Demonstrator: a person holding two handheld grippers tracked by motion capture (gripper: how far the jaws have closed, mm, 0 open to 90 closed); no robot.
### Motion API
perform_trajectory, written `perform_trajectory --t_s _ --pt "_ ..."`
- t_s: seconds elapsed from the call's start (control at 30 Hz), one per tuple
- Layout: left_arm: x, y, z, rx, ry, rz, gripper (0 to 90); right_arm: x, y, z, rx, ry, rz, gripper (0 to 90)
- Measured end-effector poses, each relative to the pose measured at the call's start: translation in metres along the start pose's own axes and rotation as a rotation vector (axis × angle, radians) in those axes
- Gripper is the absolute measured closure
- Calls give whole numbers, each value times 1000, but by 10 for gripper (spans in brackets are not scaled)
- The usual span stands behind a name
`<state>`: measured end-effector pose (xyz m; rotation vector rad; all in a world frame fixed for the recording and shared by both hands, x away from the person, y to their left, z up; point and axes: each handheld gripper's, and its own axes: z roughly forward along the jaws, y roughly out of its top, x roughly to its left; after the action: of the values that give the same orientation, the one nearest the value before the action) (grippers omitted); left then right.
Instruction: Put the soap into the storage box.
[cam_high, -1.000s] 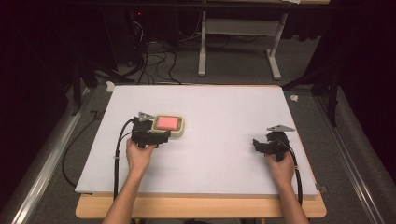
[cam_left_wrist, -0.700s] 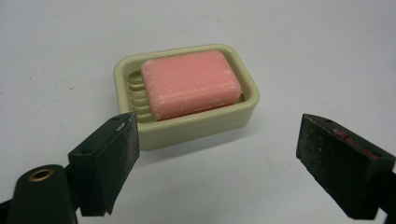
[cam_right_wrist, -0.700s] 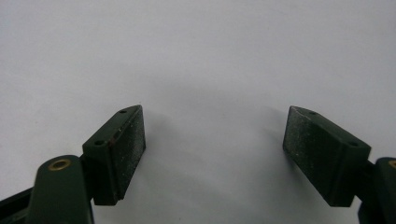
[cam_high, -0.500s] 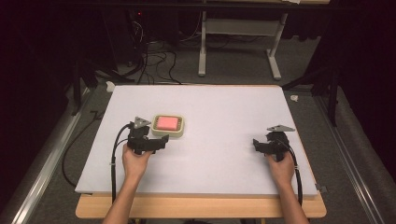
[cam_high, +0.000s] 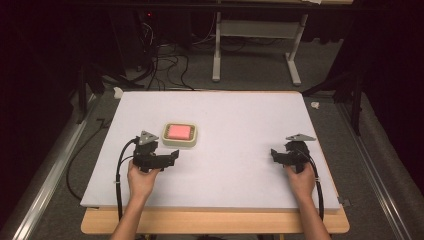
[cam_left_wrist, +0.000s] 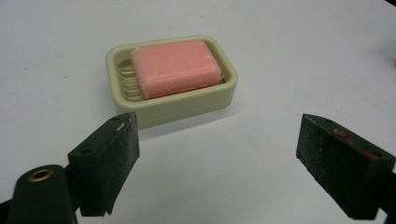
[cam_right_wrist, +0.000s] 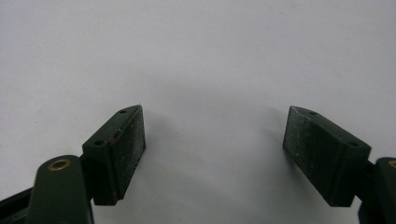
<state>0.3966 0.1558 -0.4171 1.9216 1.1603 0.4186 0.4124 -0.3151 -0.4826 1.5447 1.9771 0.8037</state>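
A pink bar of soap (cam_high: 179, 132) lies in a cream soap dish (cam_high: 167, 140) left of the middle of the white board. My left gripper (cam_high: 173, 155) sits just on the near side of the dish, apart from it, jaws wide open and empty. In the left gripper view the soap (cam_left_wrist: 175, 67) and the dish (cam_left_wrist: 187, 103) lie ahead of the left gripper (cam_left_wrist: 219, 125), up and to the left. My right gripper (cam_high: 274, 154) rests near the board's right edge, also open. The right gripper (cam_right_wrist: 215, 115) has bare white board between its jaws.
The white board (cam_high: 240, 115) lies on a wooden table (cam_high: 215, 222) whose near edge shows below it. Behind the table are floor cables (cam_high: 165, 65) and a metal stand (cam_high: 255, 45). Rails run along both sides of the table.
My left gripper has drawn back from the soap dish toward the near edge of the board. The soap, the dish and the right gripper have stayed in place.
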Motion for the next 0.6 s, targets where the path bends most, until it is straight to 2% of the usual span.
perform_trajectory --t_s 0.5,0.6 --pt "-11 -11 -6 8 -35 26 141 0 0 0 0 0 0 215" --pt "-13 -14 -6 5 -43 20 141 0 0 0 0 0 0 215"
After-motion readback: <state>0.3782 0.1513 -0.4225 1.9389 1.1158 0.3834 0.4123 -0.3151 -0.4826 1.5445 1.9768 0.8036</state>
